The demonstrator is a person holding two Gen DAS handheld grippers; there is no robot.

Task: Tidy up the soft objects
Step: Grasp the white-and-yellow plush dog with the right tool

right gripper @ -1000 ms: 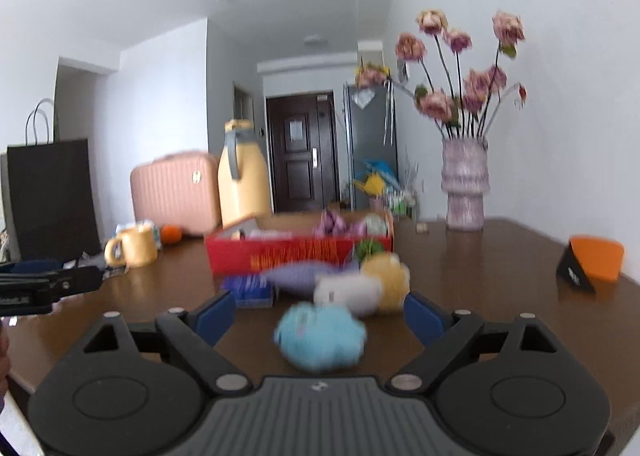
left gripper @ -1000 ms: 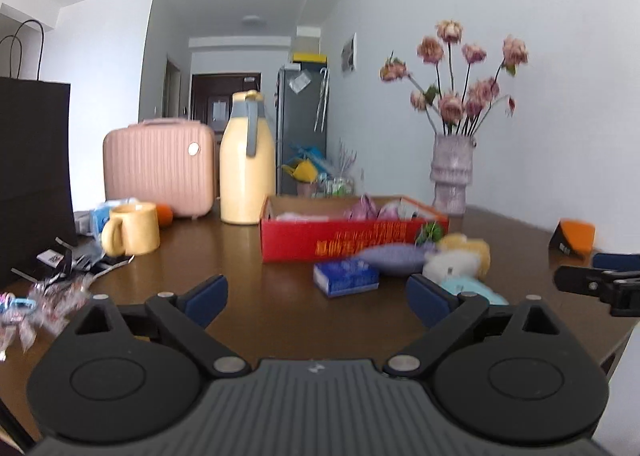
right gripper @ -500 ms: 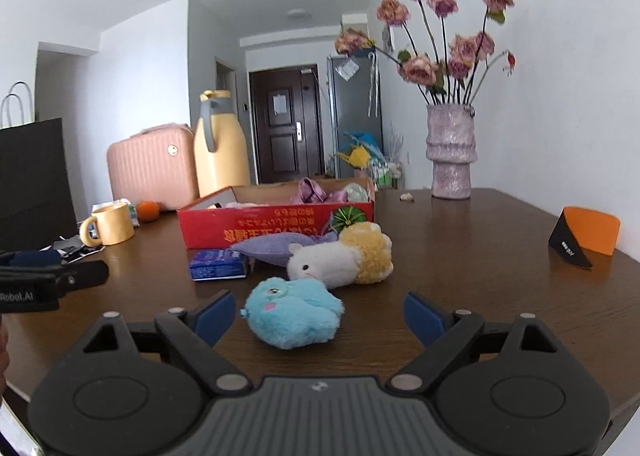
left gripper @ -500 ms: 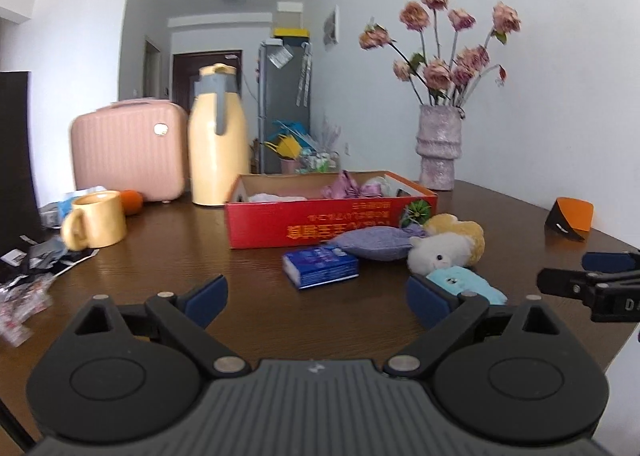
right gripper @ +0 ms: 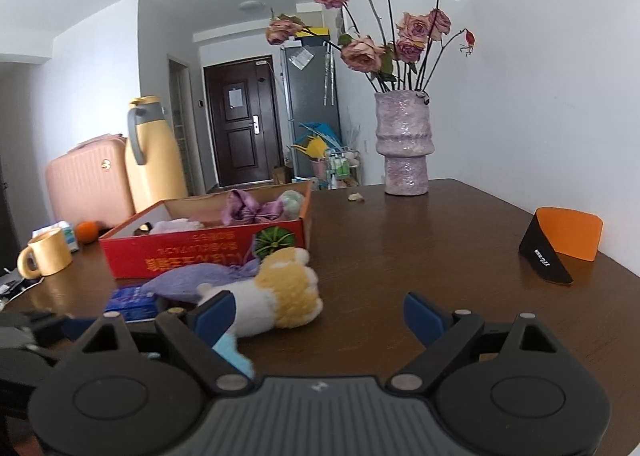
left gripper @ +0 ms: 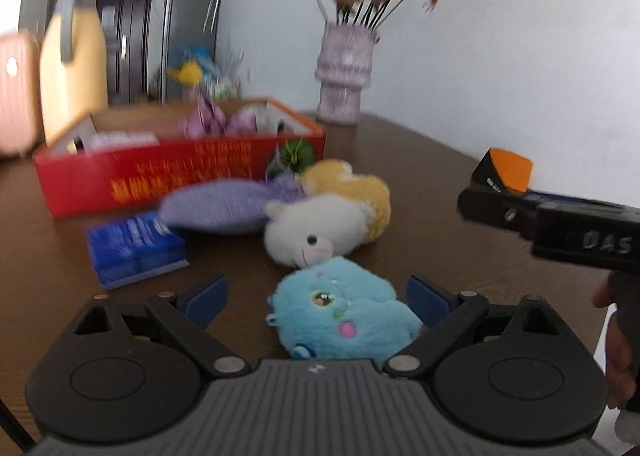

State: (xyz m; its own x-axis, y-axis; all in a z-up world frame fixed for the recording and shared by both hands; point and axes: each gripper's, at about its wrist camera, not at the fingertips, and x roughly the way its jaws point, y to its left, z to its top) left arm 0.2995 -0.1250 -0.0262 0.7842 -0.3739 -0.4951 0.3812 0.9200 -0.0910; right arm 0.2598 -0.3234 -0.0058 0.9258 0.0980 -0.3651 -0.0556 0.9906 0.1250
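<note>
Several plush toys point(left gripper: 320, 230), dark wooden table point(right gripper: 440, 240), white walls point(right gripper: 540, 56), vase point(right gripper: 404, 144)

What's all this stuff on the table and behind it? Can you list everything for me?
Plush toys: three; blue, white, yellow; table front.
Pouch: one, purple, before box.
Box: one, red, holding soft items.
Packet: one, blue, beside pouch.
Vase: one, lilac, pink roses, by wall.
Mug: one, yellow, left.
Flask: one, yellow, behind box.
Suitcase: one, pink.
Sleeve: one, orange-black, right.
Table: brown.
Left claw: open around blue plush.
Right claw: open.
</note>
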